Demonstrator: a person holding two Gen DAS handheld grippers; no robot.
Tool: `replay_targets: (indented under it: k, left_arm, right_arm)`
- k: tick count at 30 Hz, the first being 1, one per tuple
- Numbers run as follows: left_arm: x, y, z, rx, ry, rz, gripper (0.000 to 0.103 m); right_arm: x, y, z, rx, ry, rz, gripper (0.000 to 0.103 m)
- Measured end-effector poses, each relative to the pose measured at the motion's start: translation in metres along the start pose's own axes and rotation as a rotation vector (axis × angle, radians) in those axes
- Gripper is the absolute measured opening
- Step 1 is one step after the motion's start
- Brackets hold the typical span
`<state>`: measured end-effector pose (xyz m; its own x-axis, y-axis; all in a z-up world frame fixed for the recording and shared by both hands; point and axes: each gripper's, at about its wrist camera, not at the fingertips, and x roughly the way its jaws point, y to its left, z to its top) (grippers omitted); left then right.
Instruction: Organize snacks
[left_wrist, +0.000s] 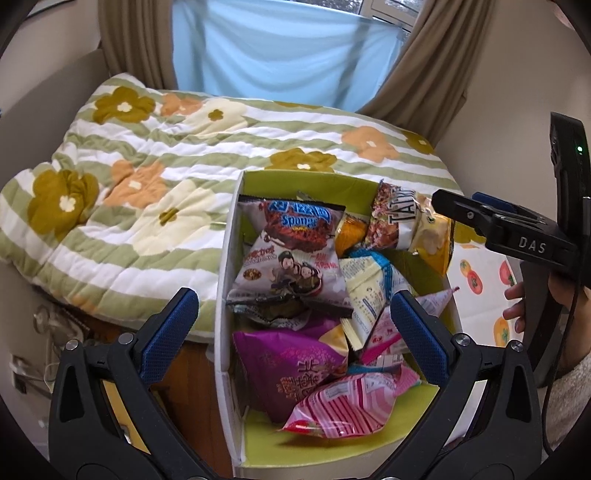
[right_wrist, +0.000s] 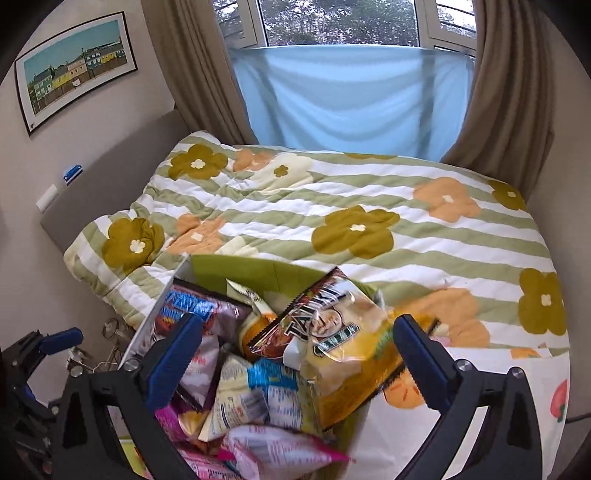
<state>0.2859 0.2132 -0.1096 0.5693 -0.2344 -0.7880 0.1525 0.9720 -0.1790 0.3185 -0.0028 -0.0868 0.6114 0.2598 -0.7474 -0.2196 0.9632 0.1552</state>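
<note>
A box (left_wrist: 225, 258) with white outer walls and a green inside (right_wrist: 236, 267) sits at the bed's near edge, full of snack packets. A yellow chip bag (right_wrist: 351, 354) leans on its right rim; it also shows in the left wrist view (left_wrist: 413, 225). A "Sponge" packet (left_wrist: 295, 236), a purple bag (left_wrist: 291, 369) and a pink striped bag (left_wrist: 343, 406) lie inside. My left gripper (left_wrist: 295, 328) is open and empty above the box. My right gripper (right_wrist: 299, 354) is open over the chip bag, empty; it shows at right in the left wrist view (left_wrist: 458, 210).
A quilt (right_wrist: 332, 221) with green stripes and flowers covers the bed. A fruit-print sheet (right_wrist: 480, 387) lies right of the box. Brown curtains and a blue cloth (right_wrist: 351, 99) hang behind. A padded headboard (right_wrist: 110, 184) and a framed picture (right_wrist: 74, 62) are at left. Wooden floor (left_wrist: 184, 369) lies below.
</note>
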Motion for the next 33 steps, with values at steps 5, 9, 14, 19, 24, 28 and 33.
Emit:
replay_targets:
  k: [5,9,14,19,24,28,33]
  left_arm:
    - [-0.010,-0.002,-0.011,0.012,-0.008,0.001,0.103]
    - [-0.030,-0.009,-0.018,0.013,-0.034,0.006,0.103]
    - [-0.072,-0.032,-0.029,0.039,-0.106,0.039,0.103]
    - [-0.124,-0.064,-0.051,0.048,-0.185,0.063,0.103]
    - [-0.170,-0.097,-0.086,0.056,-0.243,0.090,0.103]
    - [-0.198,-0.117,-0.115,0.055,-0.289,0.109,0.103]
    - [-0.216,-0.142,-0.146,0.083,-0.325,0.152,0.103]
  right_arm:
    - [-0.016,0.002,-0.013,0.025,-0.024,-0.004,0.103]
    - [-0.034,0.005,-0.021,0.017,-0.040,-0.003,0.103]
    - [-0.078,0.009,-0.032,0.013,-0.094,0.000,0.103]
    - [-0.137,0.008,-0.053,0.013,-0.144,-0.013,0.103]
    - [-0.202,0.003,-0.092,0.019,-0.196,-0.053,0.103]
    - [-0.239,0.000,-0.124,0.041,-0.212,-0.086,0.103]
    - [-0.267,-0.005,-0.161,0.057,-0.204,-0.165,0.103]
